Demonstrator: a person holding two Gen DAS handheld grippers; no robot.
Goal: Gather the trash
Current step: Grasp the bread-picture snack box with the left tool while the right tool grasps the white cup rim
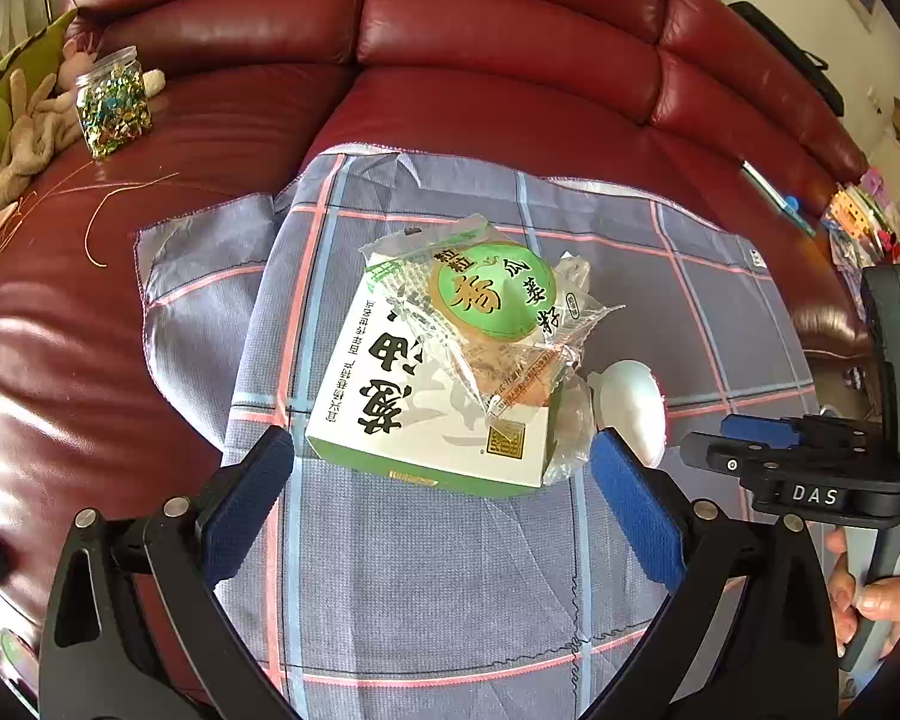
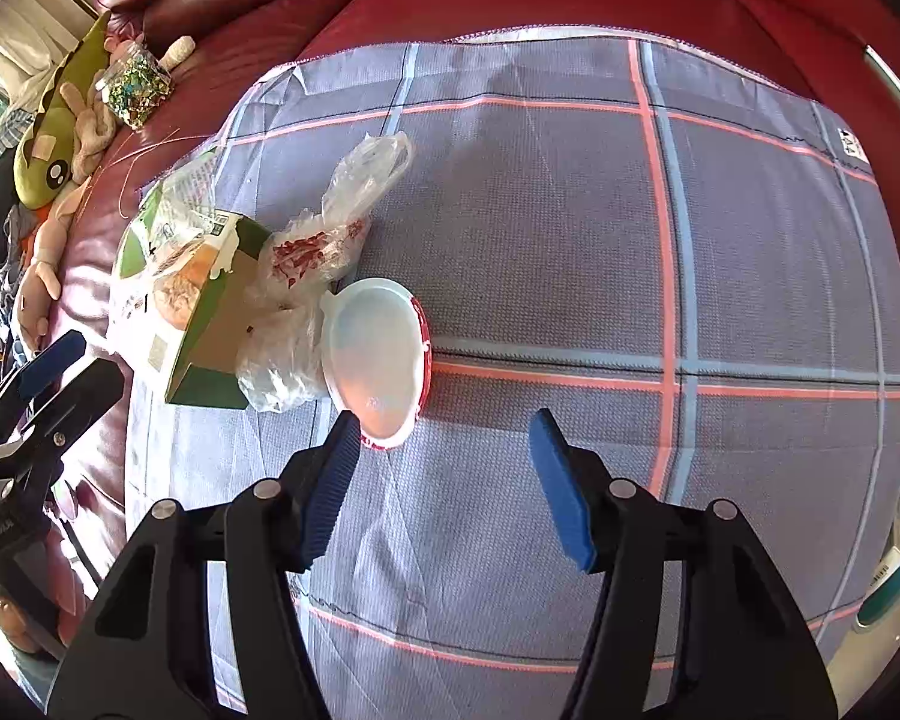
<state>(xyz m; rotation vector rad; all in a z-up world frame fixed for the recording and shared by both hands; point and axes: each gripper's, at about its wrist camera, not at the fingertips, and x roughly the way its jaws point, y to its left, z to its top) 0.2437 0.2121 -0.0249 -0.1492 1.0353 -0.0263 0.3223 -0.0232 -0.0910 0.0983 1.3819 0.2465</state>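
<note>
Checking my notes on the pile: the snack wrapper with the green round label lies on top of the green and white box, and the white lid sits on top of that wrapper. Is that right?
Not quite. The snack wrapper does lie on the green and white box, but the white lid is not on the wrapper. It rests on the plaid cloth beside the pile, against a crumpled plastic bag, as the right wrist view shows.

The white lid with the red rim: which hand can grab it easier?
Probably the right. The right gripper is open with one blue pad right beside the white lid, while the left gripper faces the green-and-white box.
</note>
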